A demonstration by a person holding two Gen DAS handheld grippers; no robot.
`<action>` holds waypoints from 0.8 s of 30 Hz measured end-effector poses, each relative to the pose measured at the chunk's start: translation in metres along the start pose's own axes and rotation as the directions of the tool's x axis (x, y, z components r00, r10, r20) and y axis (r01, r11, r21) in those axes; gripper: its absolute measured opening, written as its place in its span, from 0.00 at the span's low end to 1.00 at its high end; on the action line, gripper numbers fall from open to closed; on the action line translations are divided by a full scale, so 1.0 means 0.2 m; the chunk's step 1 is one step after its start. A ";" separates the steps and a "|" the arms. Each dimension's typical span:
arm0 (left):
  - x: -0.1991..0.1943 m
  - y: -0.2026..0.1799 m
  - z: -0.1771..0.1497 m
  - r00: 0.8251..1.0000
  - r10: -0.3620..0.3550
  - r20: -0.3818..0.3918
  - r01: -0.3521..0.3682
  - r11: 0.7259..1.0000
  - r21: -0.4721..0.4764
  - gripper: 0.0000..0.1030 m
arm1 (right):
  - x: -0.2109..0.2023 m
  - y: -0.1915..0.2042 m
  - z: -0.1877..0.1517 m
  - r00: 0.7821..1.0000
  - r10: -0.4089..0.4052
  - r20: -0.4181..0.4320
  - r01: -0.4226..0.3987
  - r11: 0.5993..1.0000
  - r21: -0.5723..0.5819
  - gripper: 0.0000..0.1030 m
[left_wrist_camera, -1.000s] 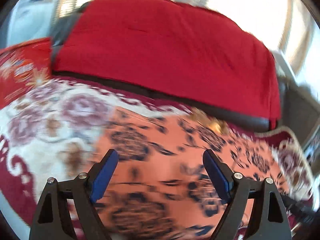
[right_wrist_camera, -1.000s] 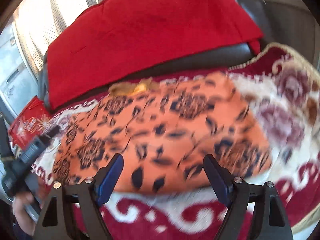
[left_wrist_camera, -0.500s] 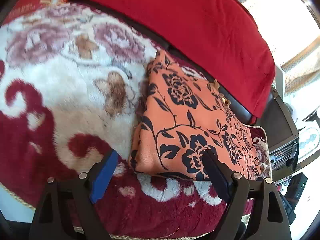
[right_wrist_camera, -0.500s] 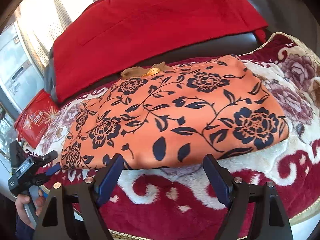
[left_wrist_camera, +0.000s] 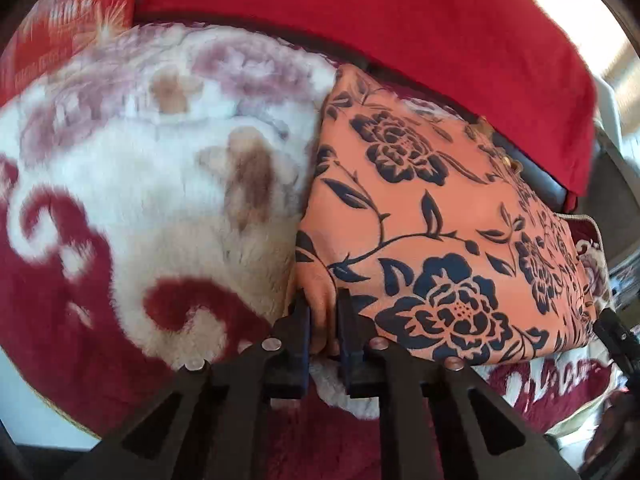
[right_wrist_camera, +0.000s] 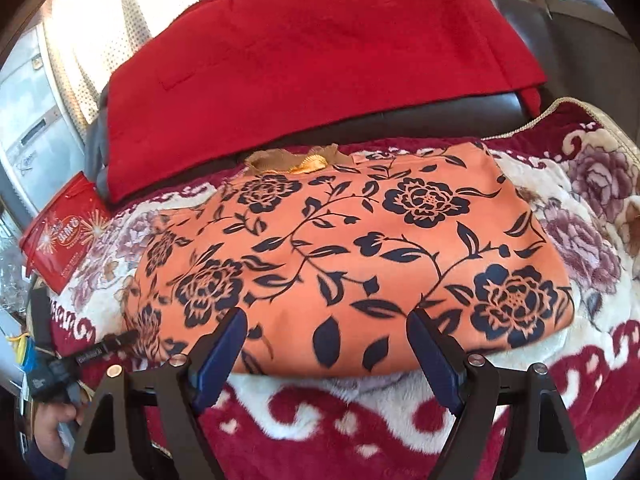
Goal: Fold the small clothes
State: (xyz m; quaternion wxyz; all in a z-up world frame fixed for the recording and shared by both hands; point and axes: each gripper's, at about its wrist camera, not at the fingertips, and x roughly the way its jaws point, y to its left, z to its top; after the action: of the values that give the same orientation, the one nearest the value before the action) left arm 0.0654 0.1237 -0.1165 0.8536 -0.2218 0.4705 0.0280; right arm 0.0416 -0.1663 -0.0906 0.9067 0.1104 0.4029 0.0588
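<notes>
Lying flat on the floral plush blanket (right_wrist_camera: pixel 400 412), the orange floral garment (right_wrist_camera: pixel 352 264) appears partly folded. Left gripper (left_wrist_camera: pixel 325 330) pinches its near-left corner; right gripper (right_wrist_camera: pixel 328 344) hovers wide open, empty, at its near edge. Further folds remain.

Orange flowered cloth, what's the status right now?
Left gripper shut on orange cloth corner. Right gripper open, at near edge. Cloth flat on blanket. Nothing blocking.

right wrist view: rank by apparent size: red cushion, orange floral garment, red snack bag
1. red cushion and orange floral garment: look alike; the garment is nearer, so unranked.
2. red snack bag, clearly smallest.
</notes>
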 end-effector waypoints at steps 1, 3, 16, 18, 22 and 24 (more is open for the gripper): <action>-0.05 -0.01 0.02 1.000 -0.011 0.025 0.011 1.000 -0.002 0.23 | 0.02 -0.01 0.01 1.000 0.004 -0.008 -0.004 1.000 0.005 0.81; -0.15 -0.03 0.04 0.994 -0.015 0.105 0.015 1.000 0.001 0.60 | 0.04 -0.02 0.03 1.000 0.016 -0.006 -0.016 1.000 0.006 0.81; 0.24 -0.05 0.69 0.994 -0.104 -0.018 0.101 0.988 -0.113 0.84 | 0.24 -0.19 0.05 0.999 0.036 -0.013 -0.034 0.996 0.085 0.82; 0.40 -0.06 0.72 0.988 -0.117 -0.096 0.109 0.991 -0.082 0.69 | 0.23 -0.19 0.03 0.999 0.044 0.002 -0.044 0.997 0.070 0.83; 0.41 -0.06 0.78 0.979 -0.185 -0.084 0.177 0.980 -0.091 0.10 | 0.25 -0.21 0.02 0.998 0.068 0.017 -0.069 0.995 0.065 0.84; 0.26 -0.11 0.76 0.983 -0.180 0.040 0.182 0.983 -0.033 0.11 | 0.25 -0.22 0.02 0.996 0.080 0.024 -0.082 0.994 0.072 0.84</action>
State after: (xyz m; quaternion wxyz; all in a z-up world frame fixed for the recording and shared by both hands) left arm 0.2205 0.1583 -0.0813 0.8569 -0.2787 0.4321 -0.0370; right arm 0.0775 -0.1991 -0.1346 0.9030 0.1602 0.3906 0.0796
